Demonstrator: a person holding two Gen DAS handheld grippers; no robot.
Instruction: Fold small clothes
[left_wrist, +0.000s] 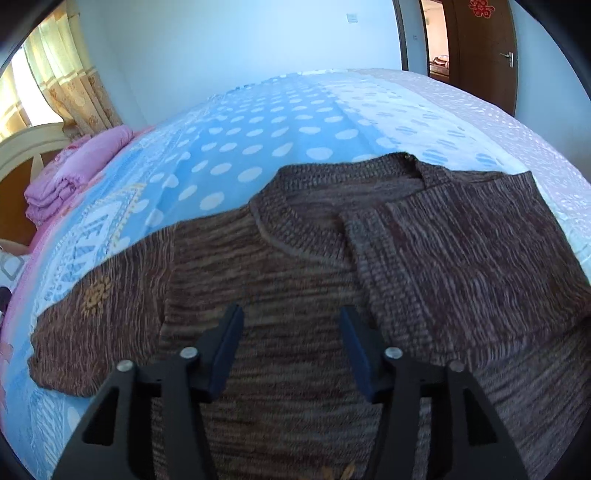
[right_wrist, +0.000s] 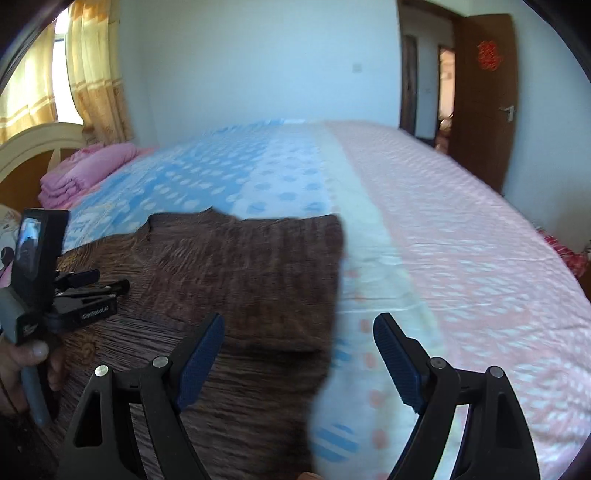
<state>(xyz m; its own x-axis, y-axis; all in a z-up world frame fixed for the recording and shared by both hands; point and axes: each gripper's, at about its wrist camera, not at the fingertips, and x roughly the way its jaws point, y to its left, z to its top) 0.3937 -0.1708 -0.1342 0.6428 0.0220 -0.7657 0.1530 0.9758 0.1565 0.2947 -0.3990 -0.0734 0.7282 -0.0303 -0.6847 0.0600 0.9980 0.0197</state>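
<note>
Both tongs, left tongs (left_wrist: 291, 314) and right tongs (right_wrist: 299, 325), hang released over brown sweater (left_wrist: 295, 258) (left-tool lettering unreadable).

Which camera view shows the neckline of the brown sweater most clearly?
The left wrist view shows it best: the ribbed neckline of the brown sweater lies near the middle and is fairly sharp. In the right wrist view, the sweater is blurred and only a small notch of the neckline is visible.

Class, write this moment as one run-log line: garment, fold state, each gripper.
brown knit sweater on bed | one sleeve folded in, other out | left gripper open, empty | right gripper open, empty
</note>
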